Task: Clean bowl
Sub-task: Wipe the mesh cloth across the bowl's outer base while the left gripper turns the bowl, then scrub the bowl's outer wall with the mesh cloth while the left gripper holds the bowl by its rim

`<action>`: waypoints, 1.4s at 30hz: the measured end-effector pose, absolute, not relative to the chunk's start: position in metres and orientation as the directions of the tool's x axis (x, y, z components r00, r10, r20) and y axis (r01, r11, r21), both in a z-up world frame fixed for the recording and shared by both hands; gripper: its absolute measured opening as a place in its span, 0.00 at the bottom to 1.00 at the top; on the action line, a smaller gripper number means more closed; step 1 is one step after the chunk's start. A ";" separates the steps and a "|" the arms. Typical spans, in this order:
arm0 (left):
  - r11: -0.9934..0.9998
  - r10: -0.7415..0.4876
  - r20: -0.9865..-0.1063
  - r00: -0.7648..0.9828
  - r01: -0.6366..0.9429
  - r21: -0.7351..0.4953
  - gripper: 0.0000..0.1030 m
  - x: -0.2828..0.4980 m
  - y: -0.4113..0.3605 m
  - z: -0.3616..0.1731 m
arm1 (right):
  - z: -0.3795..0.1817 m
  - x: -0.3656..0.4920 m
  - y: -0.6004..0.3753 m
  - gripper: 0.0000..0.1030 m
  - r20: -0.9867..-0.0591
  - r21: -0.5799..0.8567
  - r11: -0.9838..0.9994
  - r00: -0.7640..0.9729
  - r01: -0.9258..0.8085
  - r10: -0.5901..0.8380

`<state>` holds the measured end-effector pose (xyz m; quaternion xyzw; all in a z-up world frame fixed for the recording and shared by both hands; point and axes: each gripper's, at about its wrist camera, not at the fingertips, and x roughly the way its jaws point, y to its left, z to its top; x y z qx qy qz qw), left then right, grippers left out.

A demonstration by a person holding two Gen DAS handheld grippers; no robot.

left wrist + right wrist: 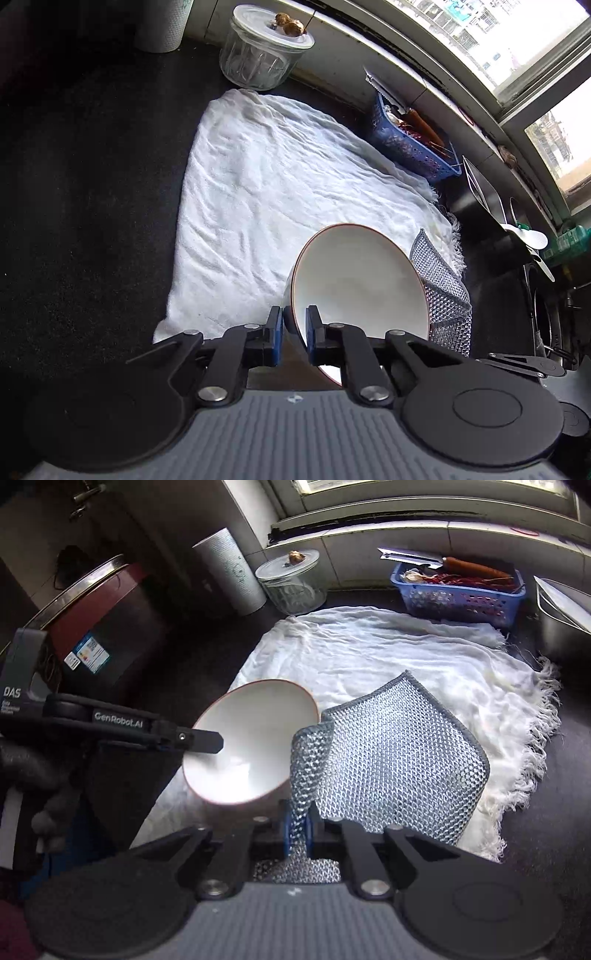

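left gripper (294, 325): jaws clamped on the rim of the white bowl (354, 280), one blue pad outside the wall, one inside. the bowl is held tilted on edge above the white towel (266, 192), mouth facing about 3 o'clock in the left wrist view; its lower rim is cut off behind the gripper body.

right gripper (298, 825): jaws pinched together on a bunched fold of the silver mesh scrubbing cloth (399, 760). the cloth fans out toward 1 o'clock, its twisted edge just beside the bowl rim at 12 o'clock; actual contact is hard to confirm. part of the mesh trails back under the jaws, half hidden.

in the right wrist view the left gripper enters from 9 o'clock, one finger (201, 740) lying over the bowl's inside; the hand behind it is dark and blurred.

outward: glass jar (262, 51) with lid at 11 o'clock, blue basket (410, 144) at 1 o'clock, contents tangled, hard to identify. paper roll (231, 572) at 11 o'clock. dark countertop (92, 184) shows little detail.
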<state>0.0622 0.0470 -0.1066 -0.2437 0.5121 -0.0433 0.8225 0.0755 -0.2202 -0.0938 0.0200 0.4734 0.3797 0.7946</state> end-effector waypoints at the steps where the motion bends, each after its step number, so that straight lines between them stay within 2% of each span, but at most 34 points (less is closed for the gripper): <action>1: 0.882 -0.316 -0.824 0.470 -0.176 -0.438 0.11 0.062 0.046 -0.107 | -0.096 0.077 -0.220 0.12 -0.735 0.404 0.711 0.258 -0.575 0.627; 3: 0.883 -0.316 -0.824 0.470 -0.172 -0.437 0.11 0.061 0.044 -0.107 | -0.102 0.082 -0.221 0.13 -0.732 0.430 0.714 0.249 -0.553 0.634; 5: 0.883 -0.317 -0.826 0.466 -0.173 -0.436 0.11 0.062 0.045 -0.106 | -0.108 0.087 -0.221 0.20 -0.728 0.458 0.712 0.235 -0.532 0.644; 9: 0.879 -0.326 -0.827 0.459 -0.176 -0.444 0.11 0.062 0.048 -0.108 | -0.115 0.093 -0.230 0.23 -0.674 0.580 0.672 0.193 -0.461 0.713; 11: 0.878 -0.329 -0.826 0.457 -0.175 -0.446 0.11 0.062 0.048 -0.108 | -0.117 0.095 -0.237 0.30 -0.635 0.640 0.640 0.177 -0.426 0.752; 13: 0.880 -0.328 -0.825 0.460 -0.169 -0.444 0.11 0.062 0.046 -0.106 | -0.118 0.095 -0.243 0.53 -0.591 0.695 0.600 0.159 -0.396 0.791; 14: 0.882 -0.326 -0.826 0.460 -0.167 -0.441 0.11 0.063 0.045 -0.106 | -0.118 0.095 -0.246 0.57 -0.569 0.720 0.580 0.153 -0.382 0.808; 17: 0.881 -0.329 -0.826 0.459 -0.166 -0.443 0.11 0.064 0.045 -0.106 | -0.117 0.098 -0.249 0.58 -0.531 0.760 0.553 0.164 -0.341 0.831; 21: 0.880 -0.331 -0.825 0.458 -0.165 -0.445 0.11 0.063 0.046 -0.106 | -0.118 0.101 -0.243 0.58 -0.552 0.745 0.583 0.189 -0.325 0.812; 24: 0.871 -0.341 -0.821 0.458 -0.174 -0.459 0.11 0.063 0.048 -0.107 | -0.117 0.100 -0.237 0.54 -0.568 0.721 0.600 0.200 -0.348 0.798; 27: 0.869 -0.344 -0.820 0.457 -0.175 -0.462 0.11 0.063 0.048 -0.107 | -0.117 0.096 -0.237 0.54 -0.560 0.714 0.576 0.169 -0.397 0.811; 32: 0.864 -0.348 -0.819 0.456 -0.183 -0.468 0.11 0.064 0.049 -0.108 | -0.108 0.077 -0.221 0.52 -0.631 0.522 0.590 0.187 -0.616 0.753; 35: 0.865 -0.348 -0.819 0.455 -0.181 -0.468 0.11 0.065 0.049 -0.107 | -0.108 0.066 -0.205 0.36 -0.689 0.338 0.602 0.245 -0.724 0.682; 37: 0.864 -0.349 -0.819 0.456 -0.180 -0.469 0.11 0.064 0.050 -0.108 | -0.111 0.059 -0.194 0.18 -0.729 0.218 0.595 0.276 -0.774 0.626; 39: 0.867 -0.348 -0.820 0.456 -0.176 -0.466 0.11 0.064 0.049 -0.108 | -0.114 0.053 -0.186 0.07 -0.745 0.129 0.600 0.323 -0.789 0.584; 42: 0.929 -0.282 -0.841 0.462 -0.087 -0.360 0.12 0.065 0.040 -0.100 | -0.109 0.048 -0.188 0.04 -0.719 0.105 0.609 0.362 -0.786 0.593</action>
